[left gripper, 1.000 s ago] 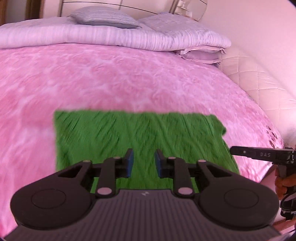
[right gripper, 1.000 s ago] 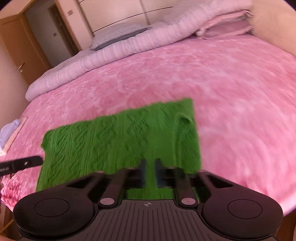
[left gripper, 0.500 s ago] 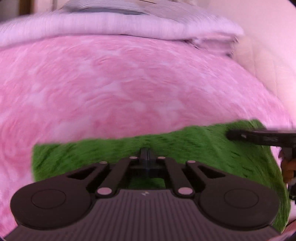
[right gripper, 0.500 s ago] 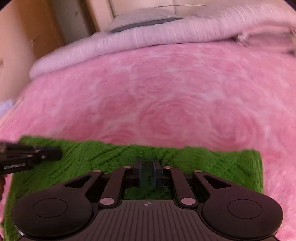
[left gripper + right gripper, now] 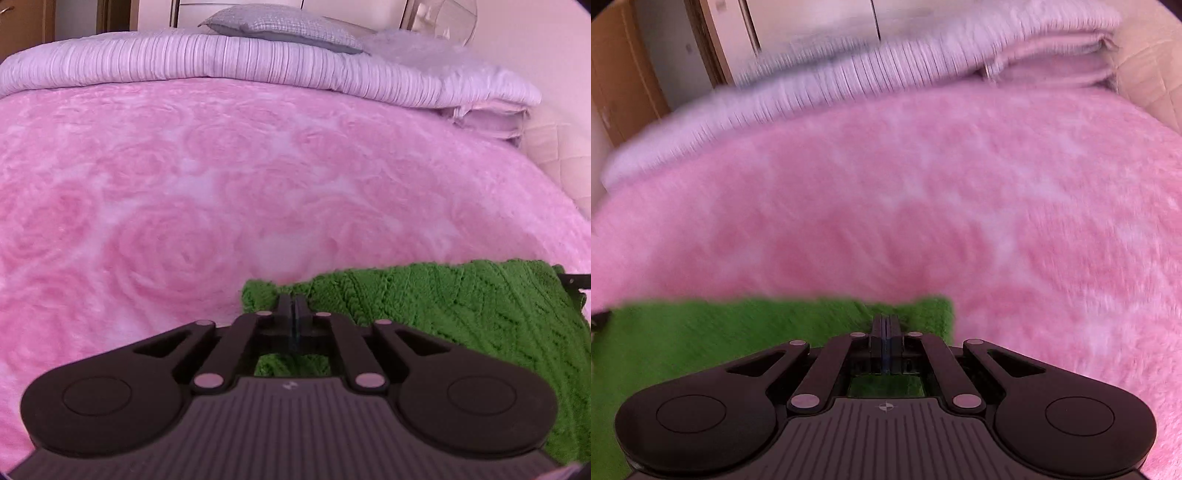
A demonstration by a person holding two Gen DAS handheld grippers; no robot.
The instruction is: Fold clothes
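Green knit garment [image 5: 461, 314] lies on your pink bed [image 5: 221, 184]. Your left claw [image 5: 293, 308] pinches its left corner. Your right claw [image 5: 885, 326], just closing, pinches its right corner.

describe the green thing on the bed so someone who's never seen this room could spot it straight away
Start from the bed's pink rose-patterned blanket, which covers nearly everything below the striped lilac duvet at the head. At its near edge lies the green knitted garment, cable-textured. It is the only green item there, and both the left tool and the right tool are shut on its far edge.
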